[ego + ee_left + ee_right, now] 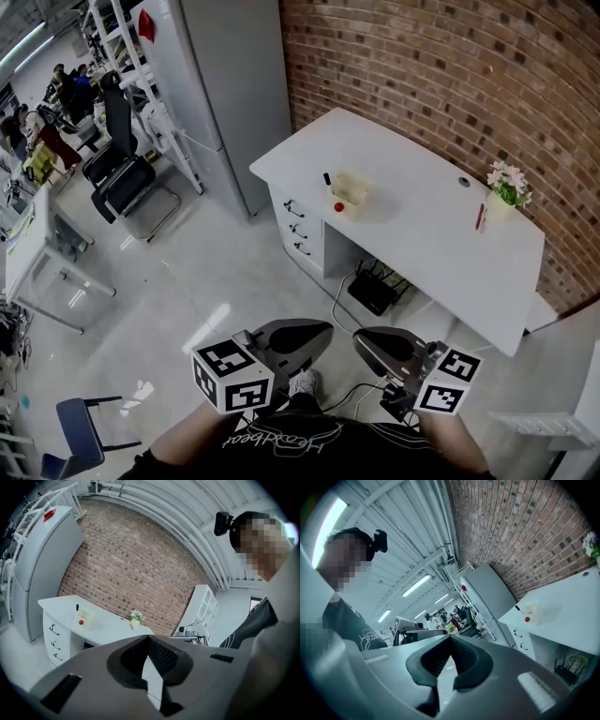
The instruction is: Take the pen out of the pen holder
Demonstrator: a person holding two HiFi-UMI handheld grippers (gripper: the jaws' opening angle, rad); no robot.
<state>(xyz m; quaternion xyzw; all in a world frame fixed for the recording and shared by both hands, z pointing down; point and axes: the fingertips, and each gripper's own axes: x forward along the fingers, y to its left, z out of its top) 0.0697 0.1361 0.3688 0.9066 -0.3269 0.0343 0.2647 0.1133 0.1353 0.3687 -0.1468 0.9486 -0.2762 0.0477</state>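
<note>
Approach phase. Left gripper, right gripper closed, empty, well apart from pen holder. Probably calls for nearing, opening over pen.

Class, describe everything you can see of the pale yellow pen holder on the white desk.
The pale yellow, box-shaped pen holder looks like plastic and stands upright near the drawer end of the white desk. A black-tipped pen sticks up at one corner and a small red round object shows at its front. Nothing else touches it.
</note>
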